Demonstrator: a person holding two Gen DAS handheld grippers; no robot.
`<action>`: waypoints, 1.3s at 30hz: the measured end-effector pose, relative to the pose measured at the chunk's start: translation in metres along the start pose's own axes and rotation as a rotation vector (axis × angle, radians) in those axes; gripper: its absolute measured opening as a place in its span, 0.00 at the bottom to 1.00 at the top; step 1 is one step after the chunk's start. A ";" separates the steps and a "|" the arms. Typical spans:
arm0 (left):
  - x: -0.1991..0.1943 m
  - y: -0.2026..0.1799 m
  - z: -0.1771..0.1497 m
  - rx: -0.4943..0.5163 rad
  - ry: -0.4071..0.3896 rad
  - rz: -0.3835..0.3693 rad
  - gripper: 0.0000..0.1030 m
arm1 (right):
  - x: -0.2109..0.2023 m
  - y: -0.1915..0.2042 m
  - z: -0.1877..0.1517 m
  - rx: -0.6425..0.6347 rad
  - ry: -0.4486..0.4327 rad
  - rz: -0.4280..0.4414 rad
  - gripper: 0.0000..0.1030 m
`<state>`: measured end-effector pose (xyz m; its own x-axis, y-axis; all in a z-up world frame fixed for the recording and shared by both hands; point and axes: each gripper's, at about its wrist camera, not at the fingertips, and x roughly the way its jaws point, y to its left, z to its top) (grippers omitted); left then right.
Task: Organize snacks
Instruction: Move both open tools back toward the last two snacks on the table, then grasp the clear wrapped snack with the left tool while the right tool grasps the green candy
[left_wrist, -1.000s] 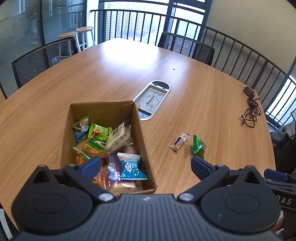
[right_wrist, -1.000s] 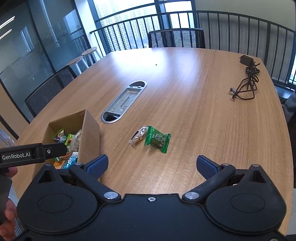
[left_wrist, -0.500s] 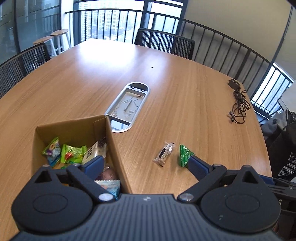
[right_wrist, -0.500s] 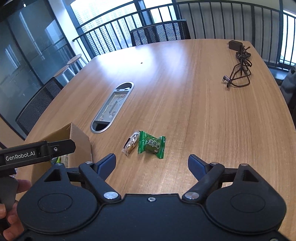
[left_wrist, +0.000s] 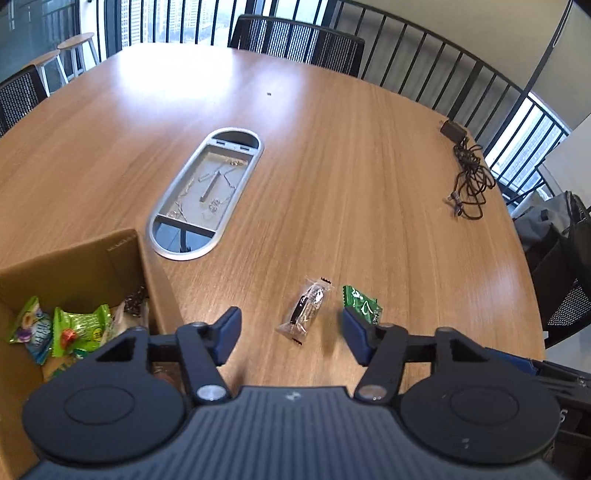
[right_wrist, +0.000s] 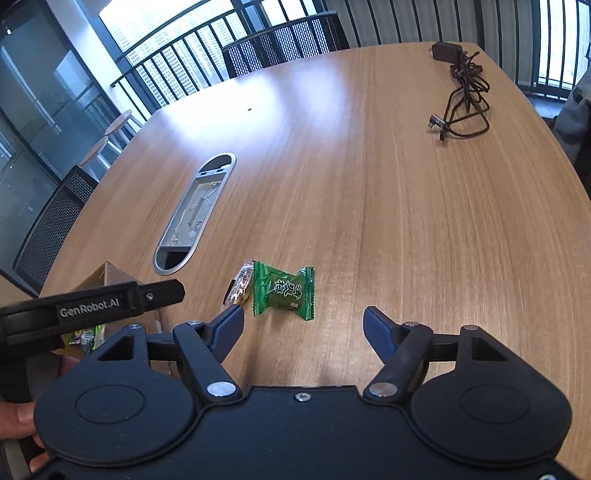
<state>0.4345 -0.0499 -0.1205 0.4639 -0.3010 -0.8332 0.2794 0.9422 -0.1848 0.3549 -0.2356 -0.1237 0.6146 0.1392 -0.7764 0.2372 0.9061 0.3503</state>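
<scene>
Office meeting room, high in a building. Large oval wooden surface (left_wrist: 332, 166) with an oval metal cable hatch (left_wrist: 207, 195) set in its middle; black mesh chairs (left_wrist: 299, 37) at the far end and left of the hatch, a coiled charger cable (right_wrist: 461, 107) well to its right. Beyond the hatch a black railing (right_wrist: 207, 62) fronts full-height windows showing tower blocks, with glass partitions and round stools (left_wrist: 75, 46) to the left.
</scene>
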 end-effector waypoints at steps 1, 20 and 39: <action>0.005 0.000 0.000 0.000 0.012 -0.004 0.50 | 0.004 -0.001 0.002 0.005 0.004 0.000 0.67; 0.080 -0.005 0.024 0.011 0.197 -0.035 0.24 | 0.069 -0.012 0.021 0.144 0.104 0.056 0.53; 0.102 -0.008 0.024 0.033 0.239 0.001 0.19 | 0.097 -0.002 0.025 0.039 0.148 -0.017 0.34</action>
<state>0.5000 -0.0922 -0.1917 0.2529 -0.2525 -0.9340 0.3081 0.9361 -0.1696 0.4328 -0.2338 -0.1870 0.4931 0.1842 -0.8503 0.2771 0.8932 0.3542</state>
